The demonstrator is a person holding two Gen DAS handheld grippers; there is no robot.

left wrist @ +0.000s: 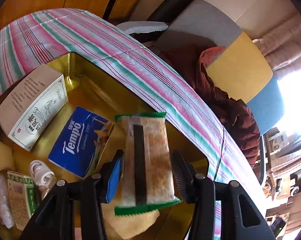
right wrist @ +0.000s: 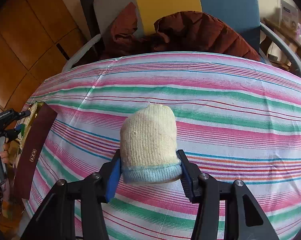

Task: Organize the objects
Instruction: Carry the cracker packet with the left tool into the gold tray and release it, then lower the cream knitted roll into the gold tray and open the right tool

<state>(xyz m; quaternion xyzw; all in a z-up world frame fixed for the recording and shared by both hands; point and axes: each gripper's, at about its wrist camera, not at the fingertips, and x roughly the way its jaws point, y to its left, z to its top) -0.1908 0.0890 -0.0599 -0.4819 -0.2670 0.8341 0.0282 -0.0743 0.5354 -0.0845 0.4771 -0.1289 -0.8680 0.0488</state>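
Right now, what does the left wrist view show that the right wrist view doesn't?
Left only: the left gripper around a snack packet over the gold tin's inside, with a Tempo pack and a tea box.

Right only: the right gripper shut on a knit sock.

Both: the striped cloth, the red jacket.

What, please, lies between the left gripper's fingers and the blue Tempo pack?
Nothing but bare gold box floor lies between left gripper and Tempo pack, per the left wrist view.
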